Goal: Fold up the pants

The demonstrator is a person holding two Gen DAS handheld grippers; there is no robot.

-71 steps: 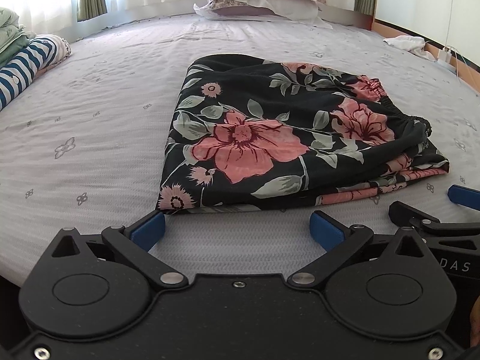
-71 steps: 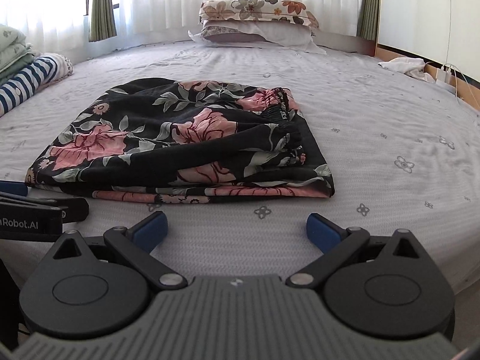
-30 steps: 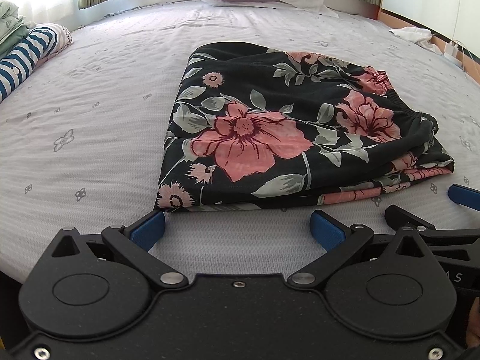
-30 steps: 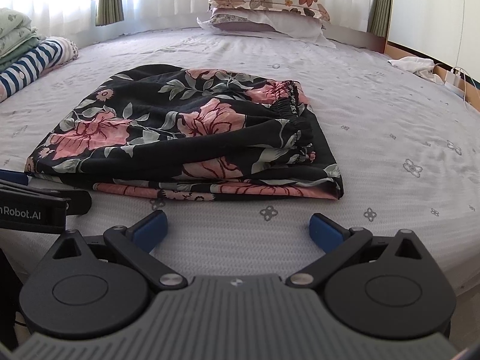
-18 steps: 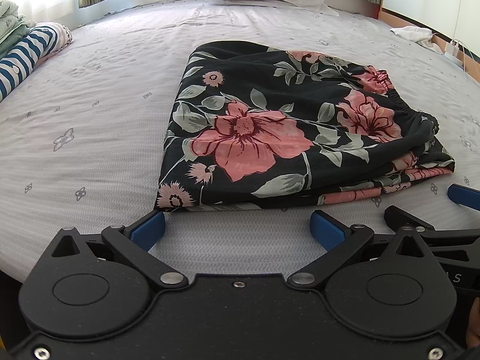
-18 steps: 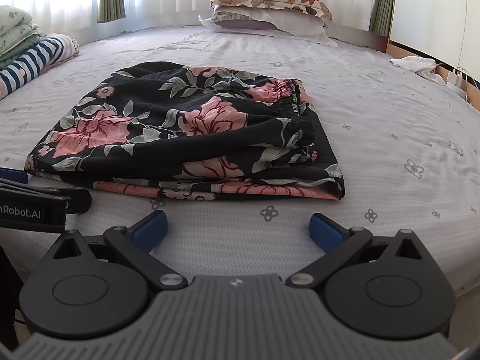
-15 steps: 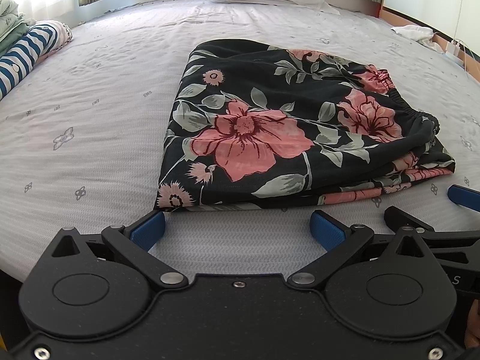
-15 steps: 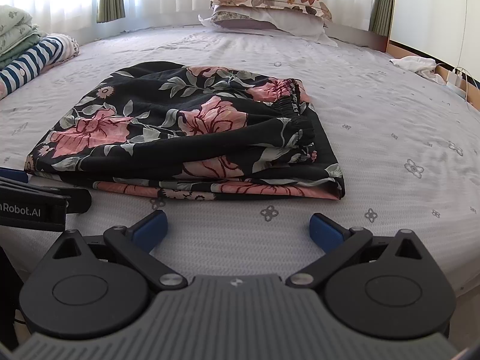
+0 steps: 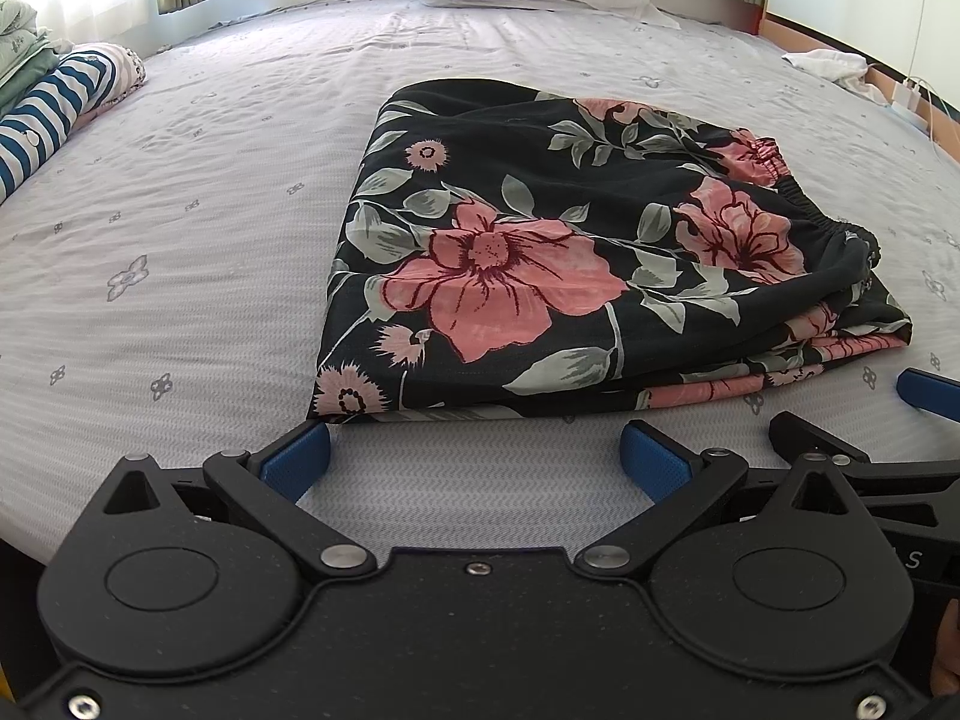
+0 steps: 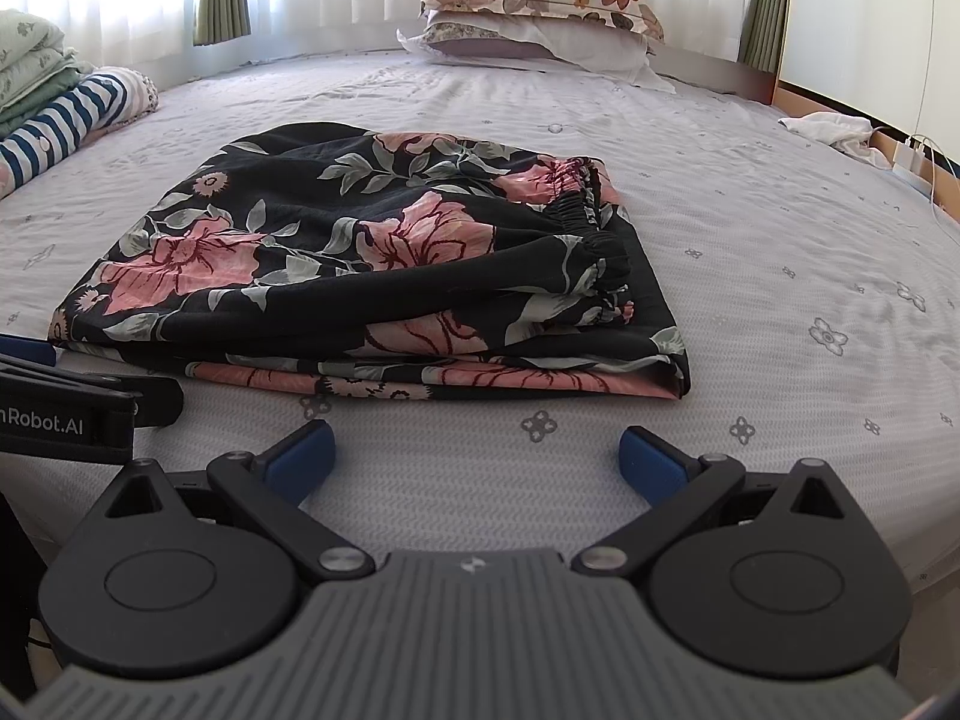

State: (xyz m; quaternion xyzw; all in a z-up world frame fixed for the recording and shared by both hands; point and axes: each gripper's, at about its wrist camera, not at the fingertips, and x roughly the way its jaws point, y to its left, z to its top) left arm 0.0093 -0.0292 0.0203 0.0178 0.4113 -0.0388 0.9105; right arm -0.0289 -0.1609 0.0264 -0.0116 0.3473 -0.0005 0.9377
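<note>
- Barely any change over last couple of seconds: cameras tipped slightly, pants unmoved
- Lay folded in layered stack on bed, at 12 o'clock of both grippers
- Left gripper spread wide, empty
- Right gripper likewise, empty
- Folding judged essentially finished
- No containers seen

We see bare bed sheet on every side of the folded pants. The right claw and left claw sit side by side at the near edge. Striped bedding crowds the far left; pillows block the head.
</note>
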